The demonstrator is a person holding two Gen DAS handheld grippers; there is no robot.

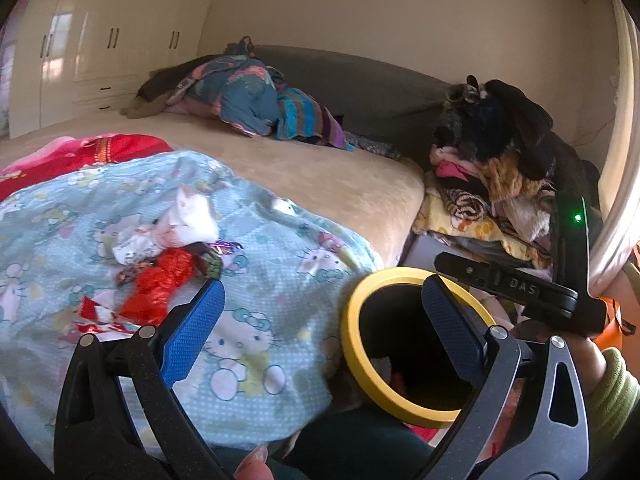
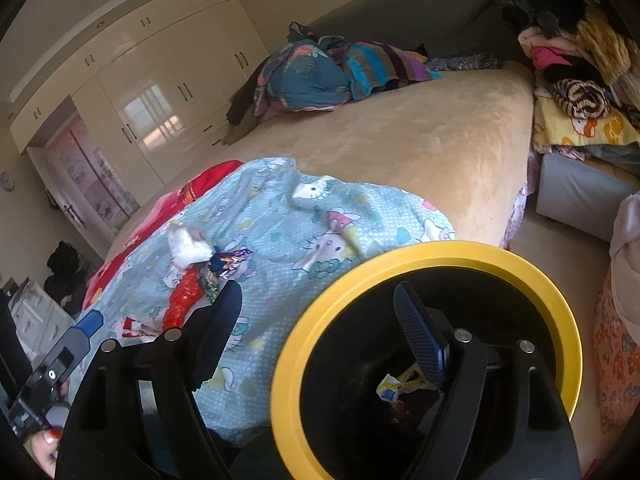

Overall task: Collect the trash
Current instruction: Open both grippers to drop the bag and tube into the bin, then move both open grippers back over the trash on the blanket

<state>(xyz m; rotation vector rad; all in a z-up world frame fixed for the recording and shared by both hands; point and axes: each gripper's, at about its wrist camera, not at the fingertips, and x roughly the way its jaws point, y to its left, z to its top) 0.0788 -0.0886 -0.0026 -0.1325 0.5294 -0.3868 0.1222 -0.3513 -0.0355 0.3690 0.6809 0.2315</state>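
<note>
A pile of trash lies on a light blue cartoon-print sheet (image 1: pixel 256 280) on the bed: a white crumpled tissue (image 1: pixel 192 216), a red wrapper (image 1: pixel 160 284) and small foil wrappers (image 1: pixel 224 248). The pile also shows in the right wrist view (image 2: pixel 188 280). A black bin with a yellow rim (image 1: pixel 360 344) stands beside the bed; it also shows in the right wrist view (image 2: pixel 432 256) with a few scraps (image 2: pixel 396 390) inside. My left gripper (image 1: pixel 324 316) is open and empty, just right of the pile. My right gripper (image 2: pixel 320 312) is open and empty, one finger over the bin's mouth.
The beige bed (image 1: pixel 328 168) carries a red blanket (image 1: pixel 80 156) at the left and bundled bedding (image 1: pixel 248 96) at the far end. A heap of clothes (image 1: pixel 500 168) sits to the right on a grey box (image 2: pixel 580 196). White wardrobes (image 1: pixel 80 52) line the far wall.
</note>
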